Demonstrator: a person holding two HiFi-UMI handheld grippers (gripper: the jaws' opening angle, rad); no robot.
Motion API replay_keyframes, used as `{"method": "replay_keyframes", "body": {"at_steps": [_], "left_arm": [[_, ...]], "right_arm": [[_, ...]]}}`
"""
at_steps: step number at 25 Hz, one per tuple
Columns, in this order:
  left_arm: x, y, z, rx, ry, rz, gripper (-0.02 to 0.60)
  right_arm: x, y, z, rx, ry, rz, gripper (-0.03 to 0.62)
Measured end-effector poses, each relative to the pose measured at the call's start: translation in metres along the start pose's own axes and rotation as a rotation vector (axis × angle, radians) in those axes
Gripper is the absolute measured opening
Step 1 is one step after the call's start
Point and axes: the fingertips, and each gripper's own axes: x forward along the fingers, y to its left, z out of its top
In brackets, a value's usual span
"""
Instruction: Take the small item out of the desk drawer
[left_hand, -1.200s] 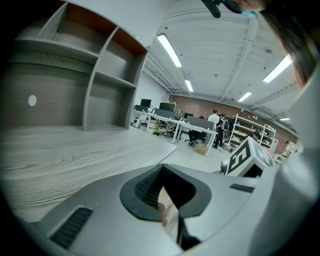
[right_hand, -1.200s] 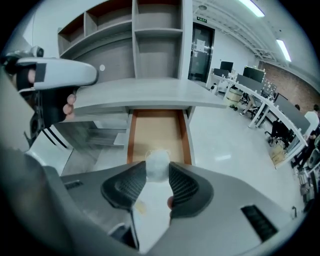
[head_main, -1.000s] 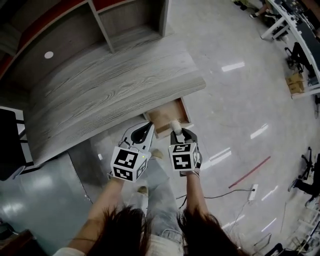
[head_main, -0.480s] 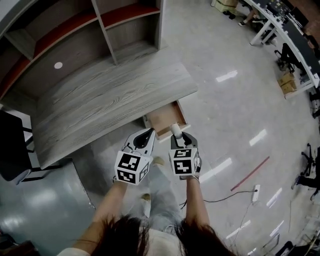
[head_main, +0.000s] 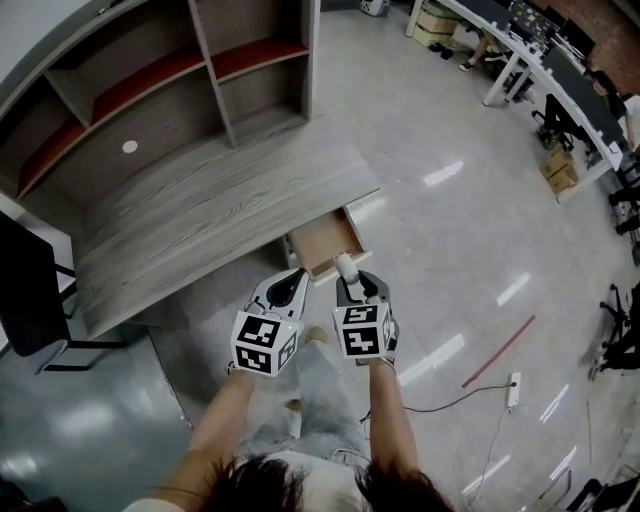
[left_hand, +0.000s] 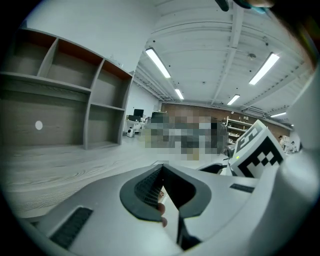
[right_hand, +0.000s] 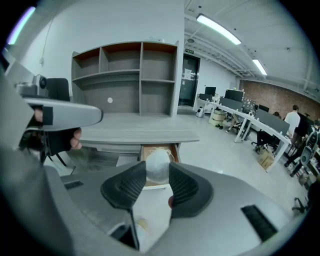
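The right tool (head_main: 347, 272) held the small whitish rounded item (head_main: 345, 264) between its ribbed pads, jaws set fairly wide around it. In the right gripper view the item (right_hand: 158, 164) sat pinched at the tips of that tool (right_hand: 156, 173), with the light wooden drawer (right_hand: 173, 148) showing beyond it at 12 o'clock. The item was clear of the drawer and touched nothing but the pads.

From the head view the drawer (head_main: 352, 228) stood pulled out from under the front edge of the grey wood-grain desk (head_main: 220, 205), at about 11 o'clock from the right tool. Its floor looked bare, though the near end was partly hidden behind the tools.

The left tool (head_main: 296, 276) hung just beside the right one, at its 9 o'clock. Its jaws were pressed together with nothing between them (left_hand: 161, 170).

The taking-out step looked all but done: the item was in the grip and out of the drawer. The next move would likely call for carrying it to a resting place, perhaps the desk top at 10 o'clock, with the grip kept firm because a round thing could roll off the pads. The empty left tool would be free to push the drawer shut.
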Motion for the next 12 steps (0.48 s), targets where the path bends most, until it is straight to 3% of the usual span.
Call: {"method": "replay_keyframes", "body": {"at_steps": [12], "left_arm": [[-0.062, -0.034, 0.023, 0.032, -0.064, -0.02, 0.012]], "right_arm": [[-0.076, 0.028, 0.01, 0.0, -0.097, -0.031, 0.155]]}}
